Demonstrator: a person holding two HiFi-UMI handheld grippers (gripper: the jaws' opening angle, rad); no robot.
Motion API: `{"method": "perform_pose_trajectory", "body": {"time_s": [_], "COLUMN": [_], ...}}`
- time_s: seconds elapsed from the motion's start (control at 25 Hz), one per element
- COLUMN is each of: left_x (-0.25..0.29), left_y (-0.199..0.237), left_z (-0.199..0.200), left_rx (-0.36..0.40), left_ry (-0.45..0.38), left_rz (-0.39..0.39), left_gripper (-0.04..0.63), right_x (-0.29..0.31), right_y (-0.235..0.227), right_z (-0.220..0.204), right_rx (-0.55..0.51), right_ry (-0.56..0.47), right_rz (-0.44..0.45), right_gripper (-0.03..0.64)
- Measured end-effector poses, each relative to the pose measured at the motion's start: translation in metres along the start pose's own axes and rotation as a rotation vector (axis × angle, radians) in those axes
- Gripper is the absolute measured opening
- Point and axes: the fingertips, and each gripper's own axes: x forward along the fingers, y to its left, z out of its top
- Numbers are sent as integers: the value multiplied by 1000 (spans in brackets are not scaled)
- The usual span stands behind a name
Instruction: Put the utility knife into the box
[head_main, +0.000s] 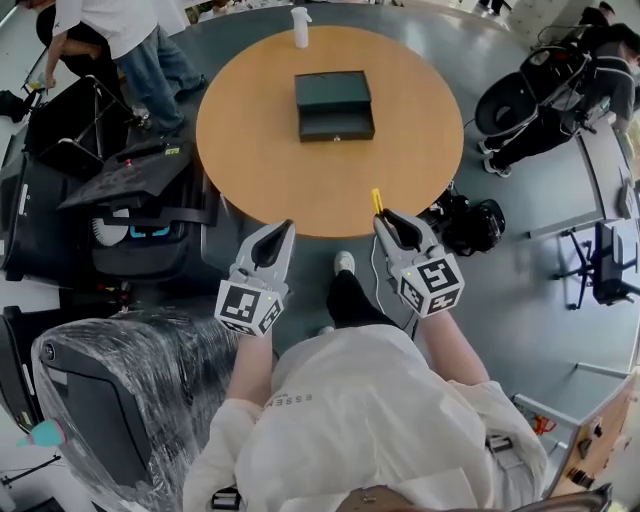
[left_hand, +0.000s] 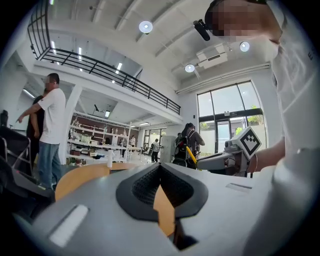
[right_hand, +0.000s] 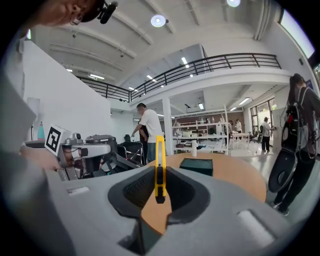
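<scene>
Holding: the right gripper (right_hand: 160, 172) has its fingers closed on the utility knife (right_hand: 160, 155). They pinch the slim yellow body on its flat sides, and a good part of it sticks out past the fingertips.
Utility knife, place: in the air over the near rim of the tabletop (head_main: 260, 170), lower centre-right of the head view. Only its yellow end (head_main: 377, 200) shows there, ahead of the right gripper (head_main: 384, 216). It is not at the box.
Left gripper: the fingers of the left gripper (left_hand: 160, 166) meet at the tips with nothing between them. In the head view the left gripper (head_main: 288, 227) sits lower centre-left, near the tabletop's edge.
Box: the box (head_main: 334, 105) is dark green and lies upper centre of the head view, about mid-tabletop and well apart from both grippers. In the right gripper view the box (right_hand: 196, 166) sits just right of the knife. Its lid looks shut, with a small catch on the front face, so it probably needs opening first.
Handling: judged light and stiff, with a smooth plastic shell. A narrow body like this could swivel in a two-point pinch. Whether the blade is out cannot be told, so treat the far end as sharp.
Where to hold: on the flat sides near mid-body, which gives the least tendency to pivot.
Bottle: a white bottle (head_main: 301, 27) stands at the far edge, top centre.
</scene>
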Motion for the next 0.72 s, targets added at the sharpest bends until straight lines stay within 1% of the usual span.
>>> {"method": "perform_pose_trajectory", "body": {"time_s": [0.24, 0.44, 0.6, 0.72], "left_x": [75, 132, 166, 184], "left_y": [35, 71, 91, 96], "left_z": [12, 18, 19, 19], "left_rx": [18, 20, 25, 23], "left_ry": [3, 6, 5, 7], "left_rz": [-8, 24, 44, 39], "left_gripper": [17, 17, 17, 17], "right_x": [58, 105, 134, 151], "right_y": [-61, -108, -135, -150], "right_z": [24, 42, 51, 50], "right_rx": [0, -7, -25, -20], "right_ry": [-7, -1, 10, 33], "right_rz": [10, 38, 63, 68], "right_gripper": [57, 57, 57, 57]}}
